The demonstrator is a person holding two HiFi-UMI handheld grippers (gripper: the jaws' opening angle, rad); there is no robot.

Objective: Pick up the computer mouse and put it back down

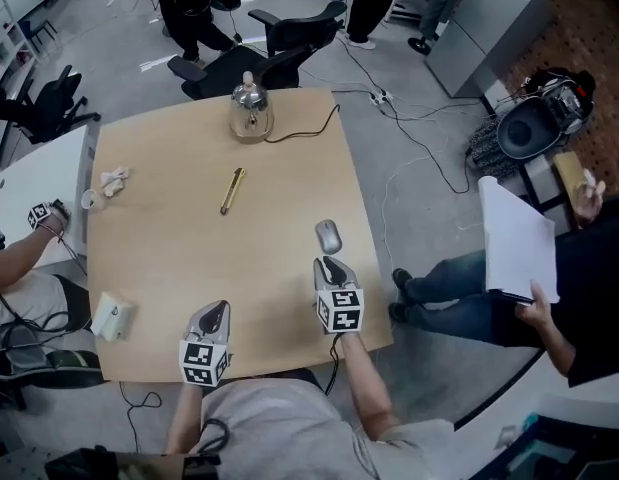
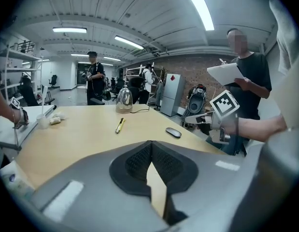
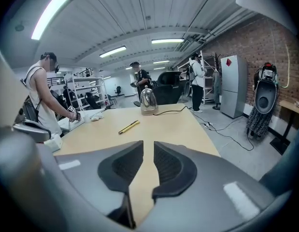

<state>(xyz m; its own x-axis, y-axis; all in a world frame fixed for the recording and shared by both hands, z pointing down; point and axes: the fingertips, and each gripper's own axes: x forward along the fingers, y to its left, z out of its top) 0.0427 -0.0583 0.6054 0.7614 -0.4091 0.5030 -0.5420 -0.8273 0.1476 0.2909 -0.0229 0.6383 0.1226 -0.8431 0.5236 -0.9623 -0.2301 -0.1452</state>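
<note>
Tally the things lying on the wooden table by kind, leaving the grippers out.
Grey oval computer mouse: 1
Clear glass kettle: 1
Yellow pen-shaped tool: 1
Crumpled white tissue: 1
Small white cup: 1
White boxy device: 1
Total: 6

In the head view I can't tell what the white lump [image 1: 114,180] or pale box [image 1: 111,316] on the desk [image 1: 189,268] are, its left edge cuts off a person's arm [image 1: 24,250], and my left hand-held gripper [image 1: 217,310] covers part of the desk's near edge.
</note>
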